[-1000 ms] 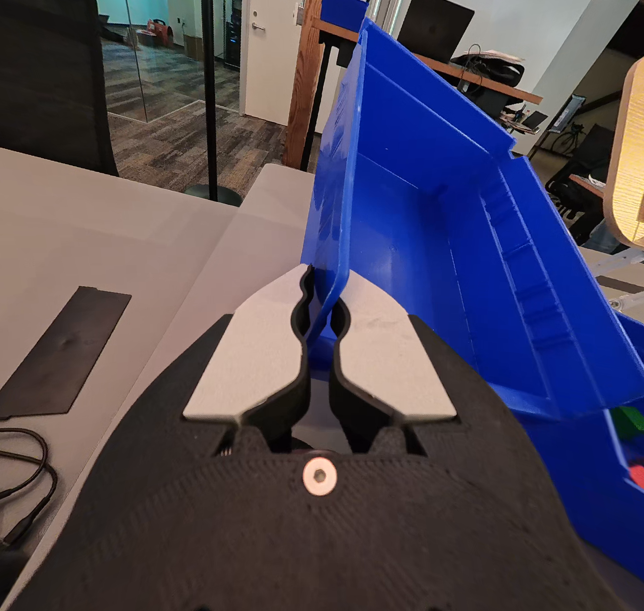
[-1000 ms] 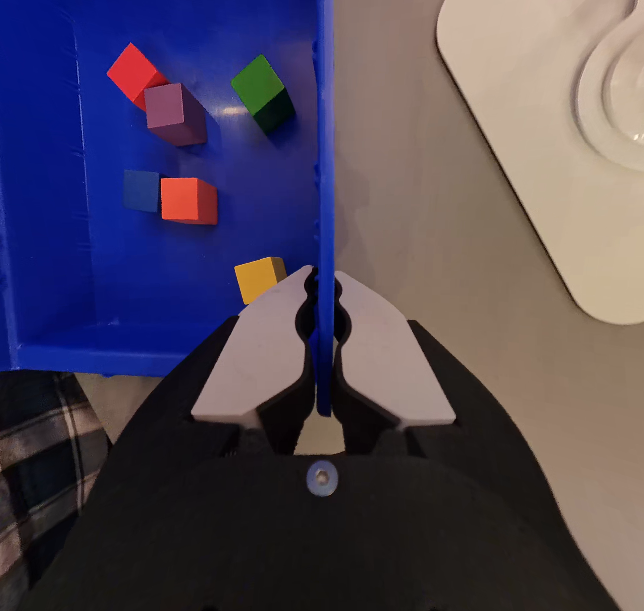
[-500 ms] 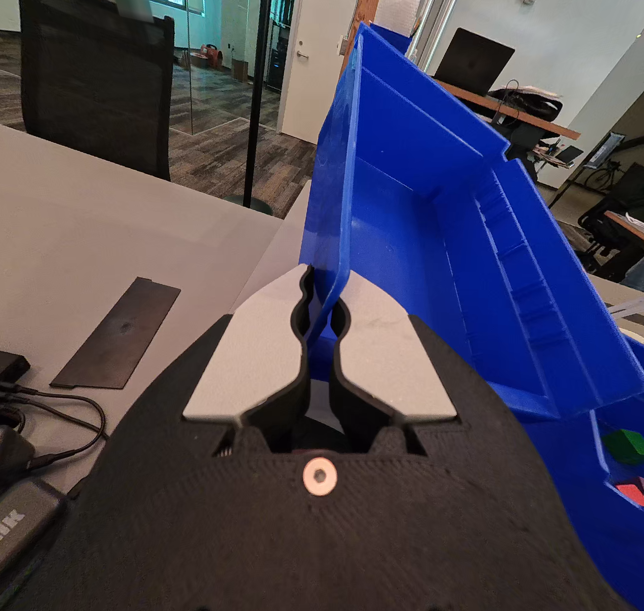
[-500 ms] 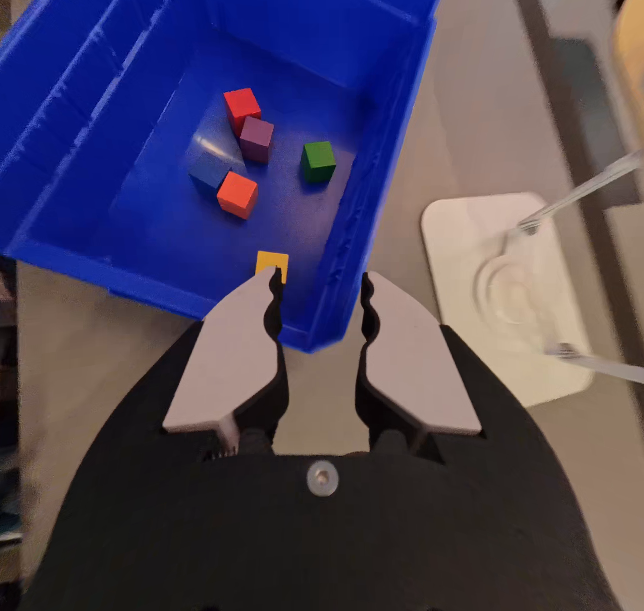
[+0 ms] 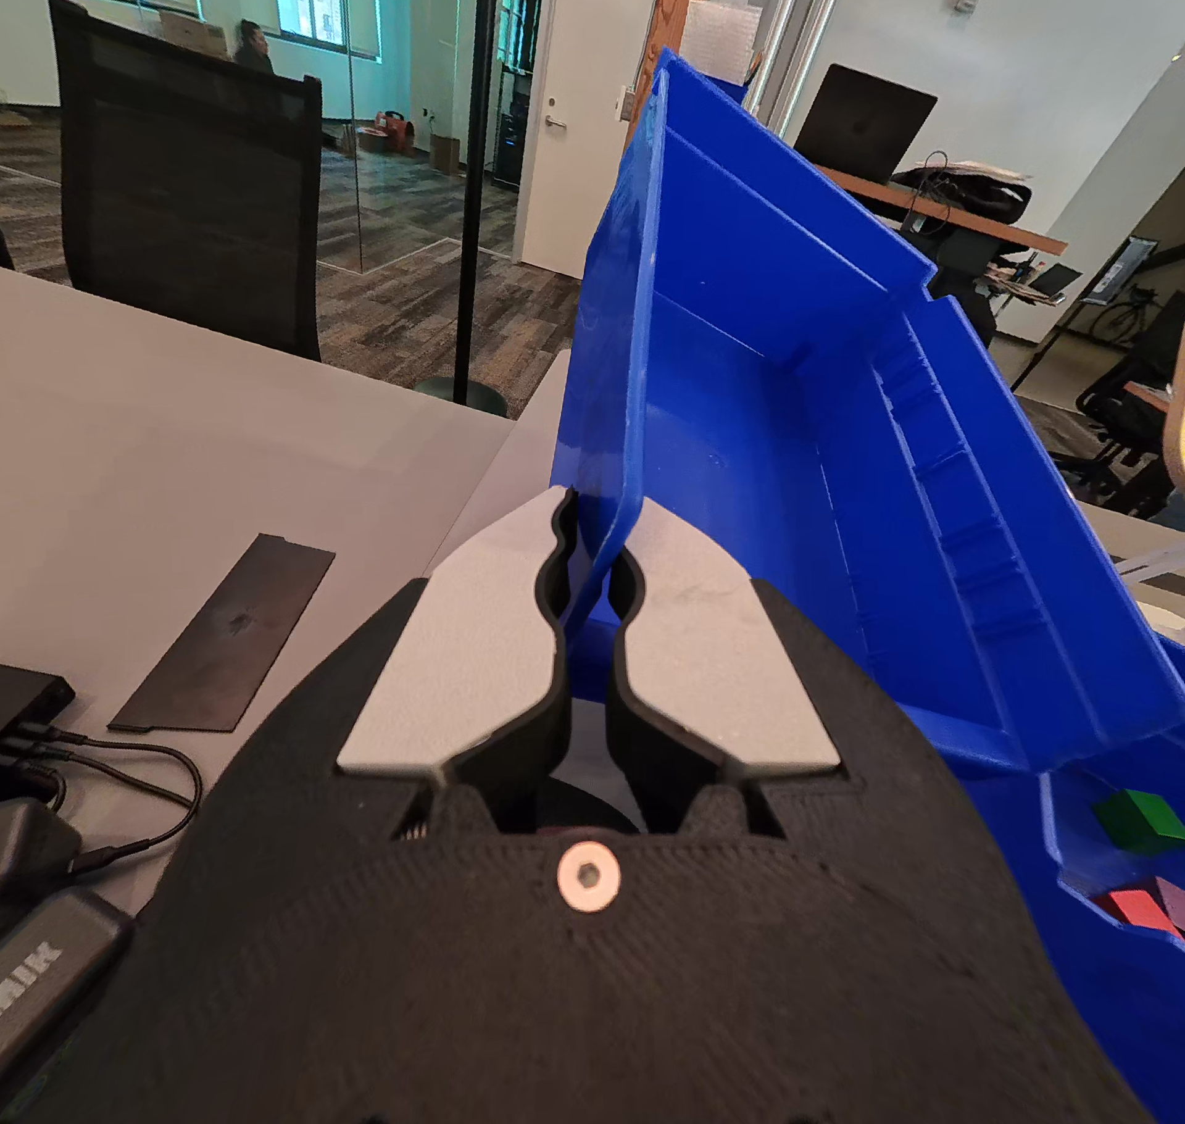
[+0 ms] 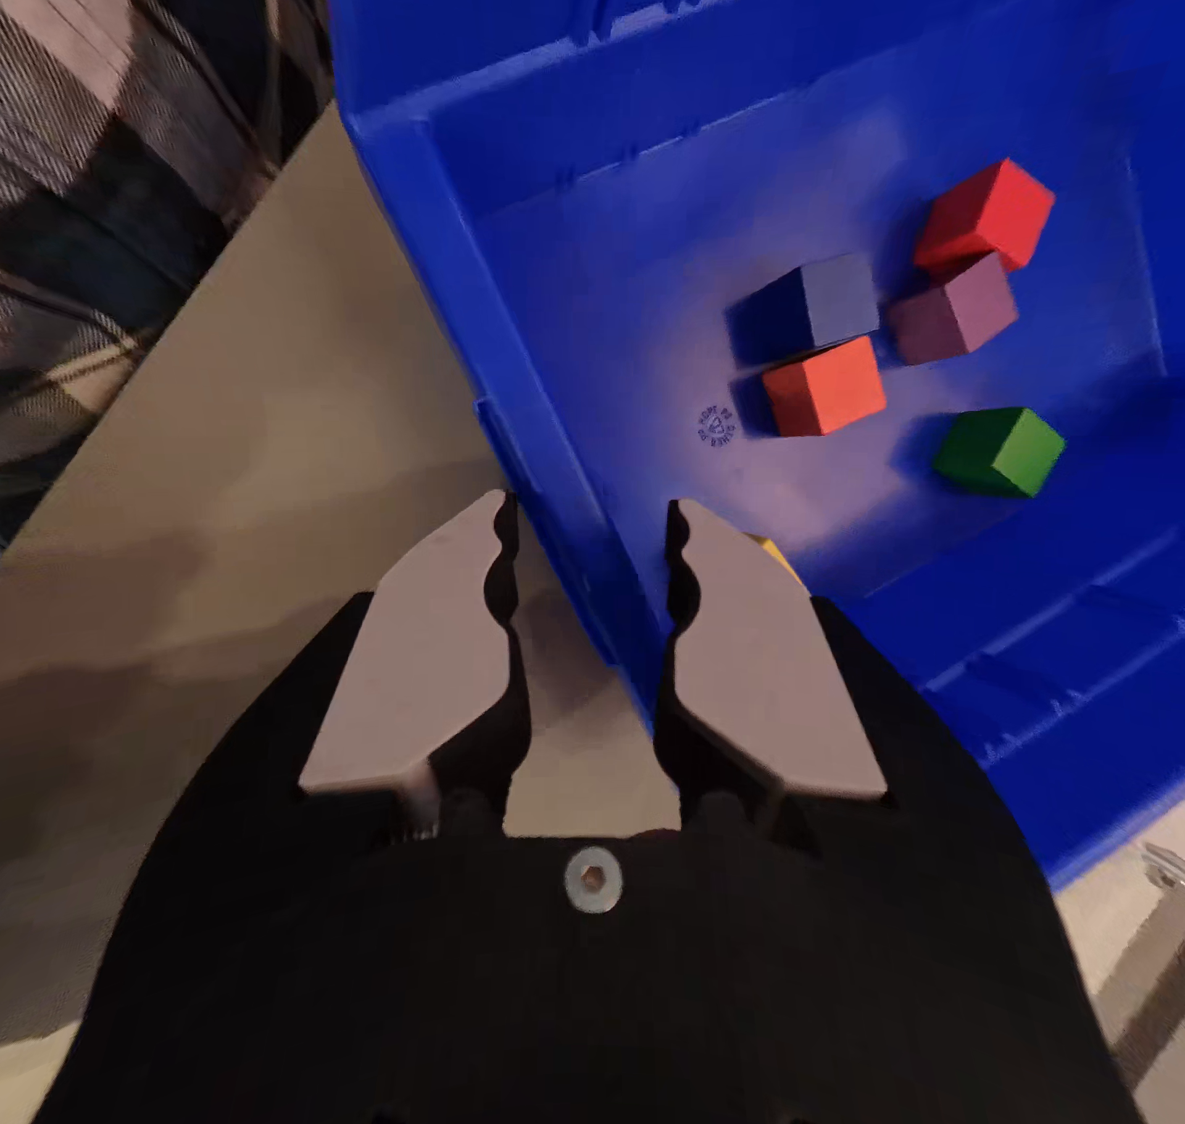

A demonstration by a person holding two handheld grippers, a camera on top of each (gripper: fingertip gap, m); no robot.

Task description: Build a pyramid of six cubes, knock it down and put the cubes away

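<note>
Cubes of painted wood lay on the floor of a deep blue plastic storage bin [image 6: 577, 150]: a red cube [image 6: 987, 214] touching a purple cube [image 6: 955, 311], a blue cube [image 6: 808, 311] directly against an orange cube [image 6: 827, 388], and a green cube [image 6: 1000, 452] set apart from the others. A yellow cube [image 6: 769, 551] was mostly hidden behind the right gripper's inner finger, so only one corner showed. The left gripper [image 5: 593, 516] was closed on the thin side wall of the bin [image 5: 641, 298], with both grey pads pressed against the plastic near the wall's lower end. In the left wrist view the bin rose steeply away from the fingers, and the green cube [image 5: 1141, 820] and red cube [image 5: 1135, 913] appeared low at the right edge. The right gripper [image 6: 590, 506] had its jaws spread wide and straddled another wall of the bin; the wall passed between the pads with clear space on both sides, so nothing was gripped. Beneath the bin lay a pale grey tabletop [image 5: 192, 426] carrying a flat black rectangular strip [image 5: 231, 631] and black cables [image 5: 128, 766]. Plaid fabric [image 6: 96, 131] showed at the upper left of the right wrist view.
</note>
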